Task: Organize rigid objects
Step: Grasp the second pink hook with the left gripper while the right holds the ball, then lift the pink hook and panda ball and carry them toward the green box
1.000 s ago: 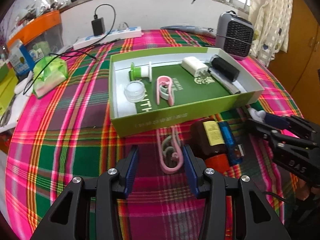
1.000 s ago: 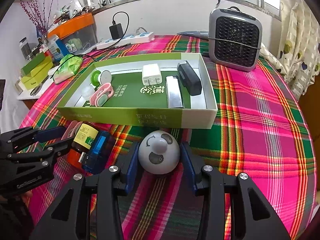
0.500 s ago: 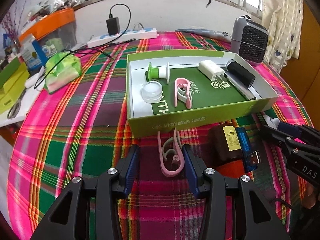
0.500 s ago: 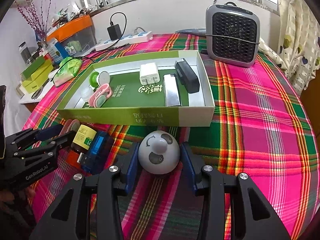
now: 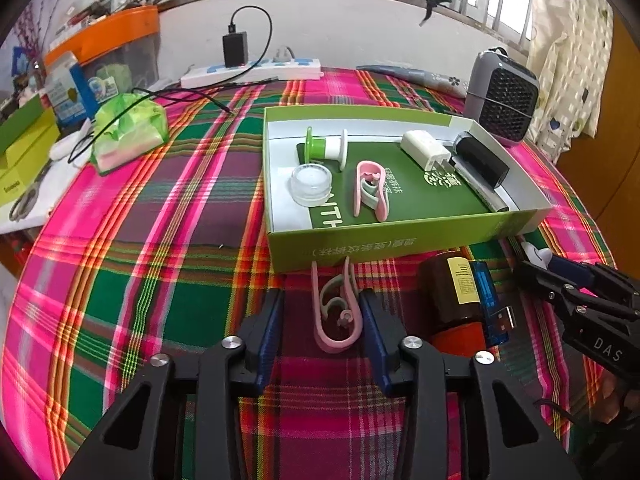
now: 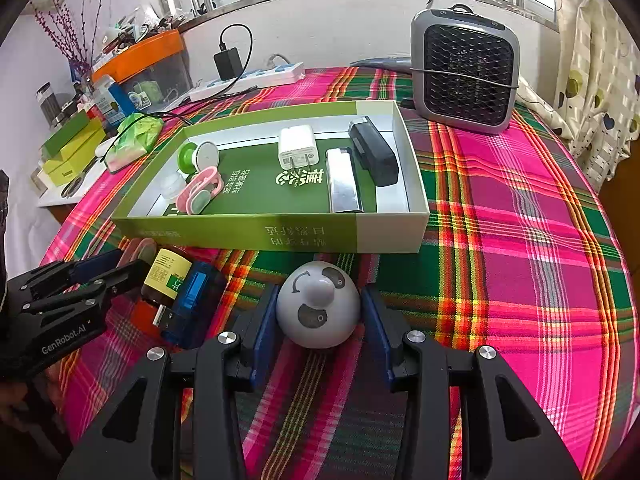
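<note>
Left hand-held gripper (image 5: 322,320) jaws just closing round pink clip (image 5: 335,312) on bench, w/ a gap on one side. Right hand-held gripper (image 6: 320,316) half open, pads against white dome toy (image 6: 318,310), near green box (image 6: 280,236).

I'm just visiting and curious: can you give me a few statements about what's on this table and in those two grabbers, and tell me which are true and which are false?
1. The green box already holds a white charger. True.
2. The right gripper has a round white ball between its fingers. True.
3. The left gripper is around the brown bottle. False: its jaws, which have just been closing, are around a pink clip lying on the cloth; the bottle lies beside it.
4. The grey fan stands inside the box. False: it stands on the tablecloth behind the box.
5. A second pink clip lies in the box. True.
</note>
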